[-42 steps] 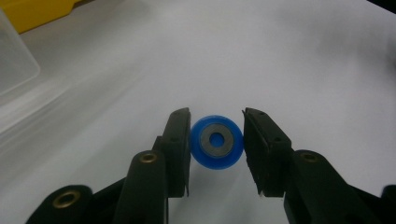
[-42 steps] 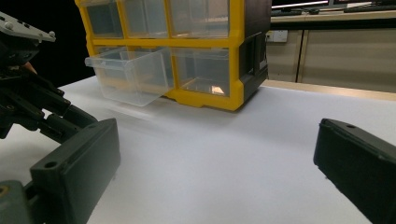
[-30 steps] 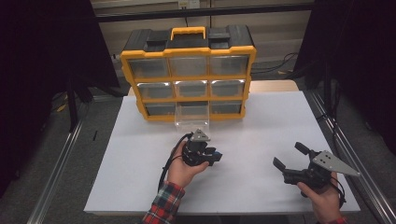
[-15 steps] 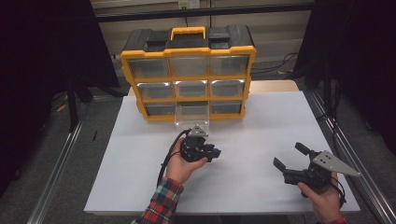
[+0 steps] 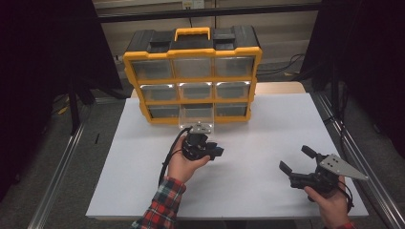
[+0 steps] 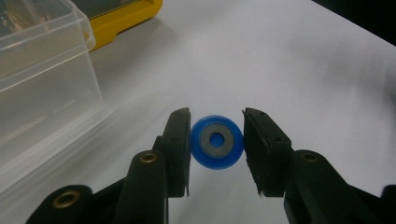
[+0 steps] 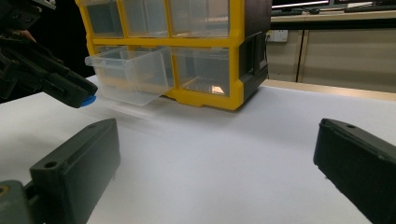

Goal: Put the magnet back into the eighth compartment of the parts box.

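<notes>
Palm-up, the left hand (image 5: 184,164) tilts the left gripper (image 6: 216,142), clamped on a blue wheel (image 6: 216,141); the right gripper (image 5: 300,161) rests level, jaws wide.

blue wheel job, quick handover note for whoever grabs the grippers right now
Left gripper: shut on the blue wheel, a small blue disc with a grey metal hub, held just above the white table in front of the organizer.
Right gripper: open, holding nothing, resting at the table's right side.
Clear drawer: pulled out from the bottom middle slot of the yellow organizer, close to the left gripper. The other drawers are pushed in.
Done: drawer opened, wheel in the jaws.
Left, most likely: the wheel goes into the drawer or down on the table, then the drawer gets closed. Which of the two, the views do not settle.
</notes>
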Motion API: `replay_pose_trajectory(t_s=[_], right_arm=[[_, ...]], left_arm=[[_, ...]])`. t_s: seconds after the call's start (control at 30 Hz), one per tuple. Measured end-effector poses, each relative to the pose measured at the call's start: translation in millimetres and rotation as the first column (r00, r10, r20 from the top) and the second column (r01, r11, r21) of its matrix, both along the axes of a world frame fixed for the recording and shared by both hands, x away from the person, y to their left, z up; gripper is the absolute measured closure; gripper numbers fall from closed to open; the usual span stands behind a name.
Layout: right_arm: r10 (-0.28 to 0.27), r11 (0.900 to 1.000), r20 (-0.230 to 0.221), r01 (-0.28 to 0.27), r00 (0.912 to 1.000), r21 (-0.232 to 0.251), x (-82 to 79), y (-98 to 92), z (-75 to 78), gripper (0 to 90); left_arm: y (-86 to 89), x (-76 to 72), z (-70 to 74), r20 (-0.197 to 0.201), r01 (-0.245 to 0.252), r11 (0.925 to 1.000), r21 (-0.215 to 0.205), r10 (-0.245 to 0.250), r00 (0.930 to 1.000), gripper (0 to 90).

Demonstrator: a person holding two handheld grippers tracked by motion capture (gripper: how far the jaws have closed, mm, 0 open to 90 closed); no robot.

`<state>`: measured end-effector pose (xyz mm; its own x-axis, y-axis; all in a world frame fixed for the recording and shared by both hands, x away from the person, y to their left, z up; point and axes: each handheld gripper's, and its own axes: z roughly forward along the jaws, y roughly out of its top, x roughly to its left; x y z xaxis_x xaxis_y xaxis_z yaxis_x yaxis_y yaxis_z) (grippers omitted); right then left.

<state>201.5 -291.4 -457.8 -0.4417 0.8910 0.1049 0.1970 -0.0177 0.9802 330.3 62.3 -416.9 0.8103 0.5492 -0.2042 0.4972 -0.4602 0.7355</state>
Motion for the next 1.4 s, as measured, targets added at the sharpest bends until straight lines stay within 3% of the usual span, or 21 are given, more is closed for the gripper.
replay_pose_trajectory(t_s=[0.23, 0.87, 1.23, 1.4], right_arm=[[0.000, 1.000, 0.000, 0.000, 1.0000, 0.000, 0.0, 0.0, 0.0, 0.0], [-0.001, 1.000, 0.001, 0.001, 1.0000, 0.004, 0.5, 0.2, -0.2, 0.0], [0.004, 1.000, 0.002, -0.004, 1.0000, -0.001, 0.4, -0.1, -0.3, 0.0], [0.005, 1.000, 0.001, -0.005, 1.0000, 0.002, 0.4, 0.0, -0.2, 0.1]], left_arm=[[0.9, 4.0, 3.6, 0.016, -0.003, 1.0000, -0.006, 0.003, 0.9999, 62.8], [3.3, 12.6, 15.3, 0.016, -0.027, 0.9996, -0.007, 0.027, 0.9995, 62.8], [5.0, 17.0, 21.0, 0.030, -0.038, 0.9982, -0.045, 0.040, 0.9987, 62.8], [5.6, 18.4, 24.0, 0.031, -0.038, 0.9988, -0.031, 0.039, 0.9988, 62.8]])
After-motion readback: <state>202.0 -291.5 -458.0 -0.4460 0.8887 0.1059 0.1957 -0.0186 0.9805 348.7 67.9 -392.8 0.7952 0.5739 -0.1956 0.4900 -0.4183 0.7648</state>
